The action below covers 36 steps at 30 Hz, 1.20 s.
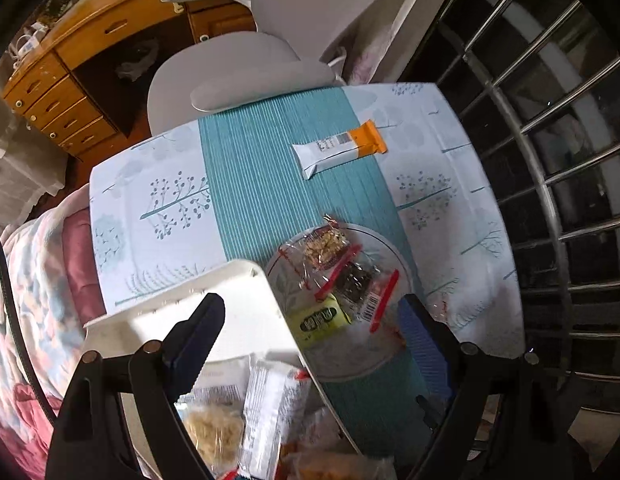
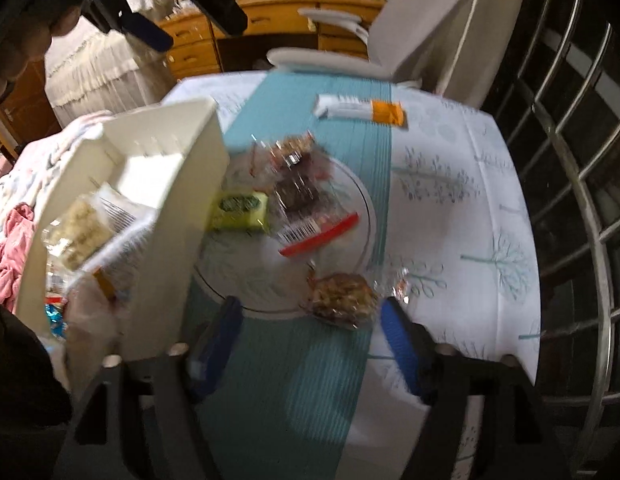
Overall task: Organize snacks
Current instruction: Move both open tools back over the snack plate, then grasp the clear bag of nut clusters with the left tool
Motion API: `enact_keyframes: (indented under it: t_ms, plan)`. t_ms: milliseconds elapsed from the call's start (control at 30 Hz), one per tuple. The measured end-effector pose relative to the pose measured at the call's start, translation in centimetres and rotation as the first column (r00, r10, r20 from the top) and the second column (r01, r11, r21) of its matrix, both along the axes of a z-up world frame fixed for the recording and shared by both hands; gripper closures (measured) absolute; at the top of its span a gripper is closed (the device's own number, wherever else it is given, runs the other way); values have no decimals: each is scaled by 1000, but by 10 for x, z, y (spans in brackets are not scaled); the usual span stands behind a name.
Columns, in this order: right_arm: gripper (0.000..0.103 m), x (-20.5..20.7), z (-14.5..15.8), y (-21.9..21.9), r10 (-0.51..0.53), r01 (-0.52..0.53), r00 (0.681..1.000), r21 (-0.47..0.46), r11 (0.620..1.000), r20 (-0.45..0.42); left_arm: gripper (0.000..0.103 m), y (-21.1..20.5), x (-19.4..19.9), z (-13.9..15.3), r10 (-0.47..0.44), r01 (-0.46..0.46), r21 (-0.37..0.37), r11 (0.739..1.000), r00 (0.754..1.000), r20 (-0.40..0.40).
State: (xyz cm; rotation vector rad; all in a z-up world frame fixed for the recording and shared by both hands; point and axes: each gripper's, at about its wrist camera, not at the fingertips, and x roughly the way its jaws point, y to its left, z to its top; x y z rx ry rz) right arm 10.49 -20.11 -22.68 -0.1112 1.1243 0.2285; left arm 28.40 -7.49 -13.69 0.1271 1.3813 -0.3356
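A glass plate (image 1: 350,360) on the teal runner carries a yellow-green packet (image 1: 320,320), a clear-wrapped nut bar (image 1: 324,248) and a dark snack with a red strip (image 1: 358,280). My left gripper (image 1: 310,344) hangs open above the plate and the wall of a white bin (image 1: 213,312), holding nothing. In the right wrist view my right gripper (image 2: 310,340) stands open at the plate's near rim (image 2: 366,216). A clear-wrapped nut snack (image 2: 342,300) lies there just ahead of its right finger, unpressed. An orange-and-white bar (image 2: 362,110) lies alone further back. The left gripper (image 2: 185,20) shows at top left.
The white bin (image 2: 181,152) on the left holds several packets (image 2: 81,224). The tree-print tablecloth (image 1: 442,184) covers the table. A grey office chair (image 1: 237,64) and a wooden desk (image 1: 89,40) stand behind it. Metal railing (image 1: 550,168) runs along the right, bedding (image 1: 37,264) on the left.
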Motion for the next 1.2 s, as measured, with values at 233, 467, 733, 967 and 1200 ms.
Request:
enact_keyframes:
  t_ms: [233, 467, 733, 967, 1200]
  plan:
    - [22, 10, -37, -15, -64, 66, 992, 17, 998, -107, 16, -28, 31, -42, -52, 54, 56, 997, 998, -33]
    - [22, 22, -63, -27, -106, 108, 980, 2, 994, -168, 16, -51, 56, -79, -100, 107, 108, 988, 993, -71]
    - [22, 37, -79, -32, -126, 128, 973, -4, 992, -193, 16, -64, 72, -122, -109, 129, 137, 982, 984, -144]
    - [22, 47, -85, -31, -135, 142, 973, 26, 990, -187, 16, -71, 79, -150, -114, 142, 137, 980, 974, -196]
    - [26, 48, -86, -35, -165, 176, 969, 41, 984, -184, 29, -73, 83, -167, -104, 134, 118, 984, 967, -232]
